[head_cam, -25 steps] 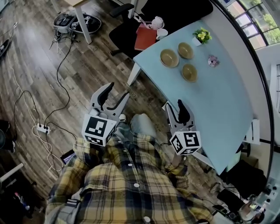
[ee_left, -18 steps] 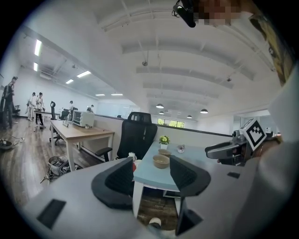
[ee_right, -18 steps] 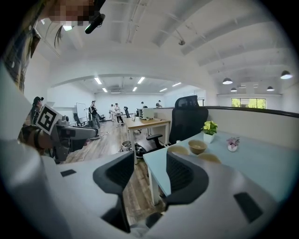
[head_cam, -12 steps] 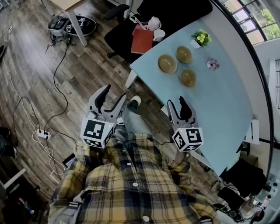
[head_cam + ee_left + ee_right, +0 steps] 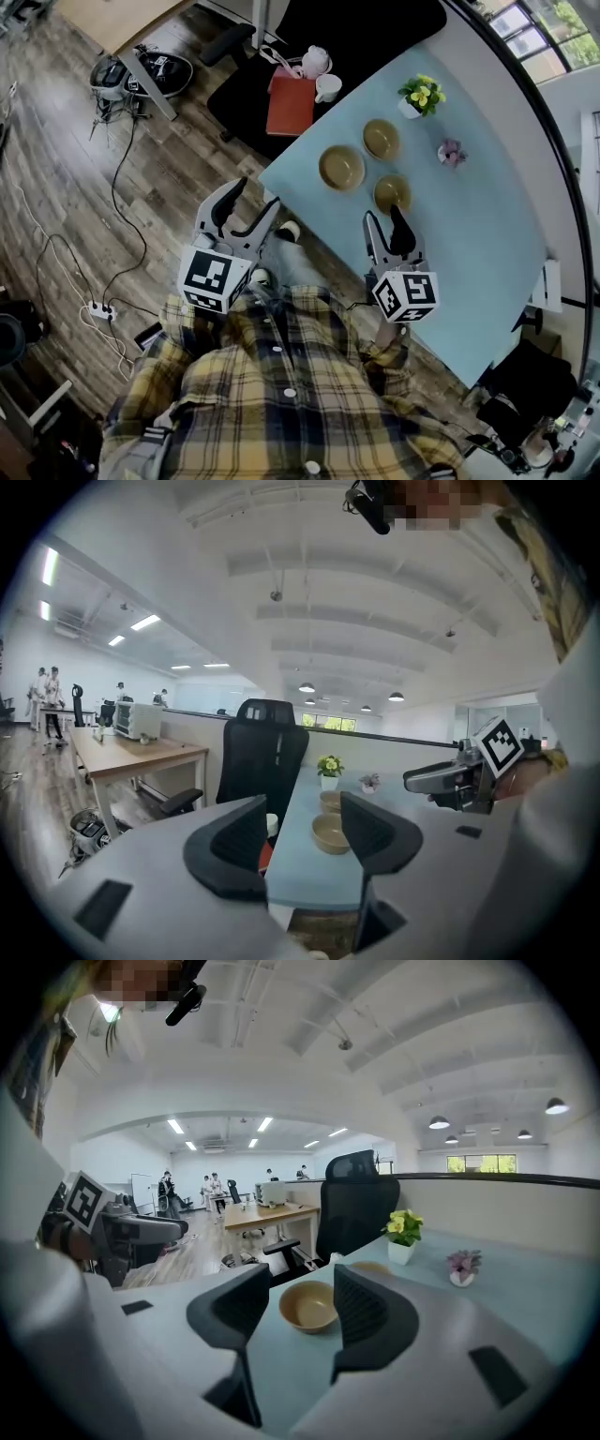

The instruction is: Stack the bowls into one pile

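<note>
Three tan bowls stand apart on the light blue table point(image 5: 469, 253): one at the left point(image 5: 341, 168), one at the back point(image 5: 381, 139) and one nearest me point(image 5: 392, 192). My right gripper point(image 5: 384, 218) is open, just short of the nearest bowl, which shows between its jaws as a bowl point(image 5: 307, 1307) in the right gripper view. My left gripper point(image 5: 251, 200) is open and empty over the floor beside the table's corner. Two bowls lie beyond its jaws, the near one point(image 5: 330, 833) and a far one point(image 5: 330, 800).
A potted yellow-flowered plant point(image 5: 419, 94) and a small purple flower point(image 5: 451, 152) stand behind the bowls. A red book point(image 5: 291, 98), a white mug point(image 5: 327, 87) and a teapot point(image 5: 314, 63) sit at the table's end by a black chair point(image 5: 281, 47). Cables point(image 5: 94, 291) cross the wood floor.
The table and bowls have come nearer and lower in the head view. My right gripper now reaches over the table edge up to the nearest bowl. Both grippers stay open.
</note>
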The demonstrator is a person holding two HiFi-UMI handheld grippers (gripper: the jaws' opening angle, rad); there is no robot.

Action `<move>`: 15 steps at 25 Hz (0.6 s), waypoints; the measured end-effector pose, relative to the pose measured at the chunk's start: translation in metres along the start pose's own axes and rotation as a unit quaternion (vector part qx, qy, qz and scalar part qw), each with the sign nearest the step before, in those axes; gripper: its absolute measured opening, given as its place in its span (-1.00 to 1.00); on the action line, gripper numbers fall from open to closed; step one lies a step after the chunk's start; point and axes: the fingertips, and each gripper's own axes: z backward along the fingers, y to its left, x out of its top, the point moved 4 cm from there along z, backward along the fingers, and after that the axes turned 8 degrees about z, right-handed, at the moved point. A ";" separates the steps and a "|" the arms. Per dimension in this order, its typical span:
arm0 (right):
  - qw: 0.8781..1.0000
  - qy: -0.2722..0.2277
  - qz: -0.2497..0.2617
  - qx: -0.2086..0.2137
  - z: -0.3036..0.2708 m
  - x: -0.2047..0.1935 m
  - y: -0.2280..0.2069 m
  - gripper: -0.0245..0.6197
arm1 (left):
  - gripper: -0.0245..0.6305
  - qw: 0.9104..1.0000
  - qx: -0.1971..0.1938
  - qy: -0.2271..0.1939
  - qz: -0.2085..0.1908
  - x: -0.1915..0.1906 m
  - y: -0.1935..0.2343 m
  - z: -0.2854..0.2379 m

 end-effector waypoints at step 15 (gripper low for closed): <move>0.994 0.006 -0.047 -0.094 -0.027 -0.002 -0.113 -0.31 | -0.19 0.992 -0.104 0.047 -0.059 0.049 -0.039 -0.161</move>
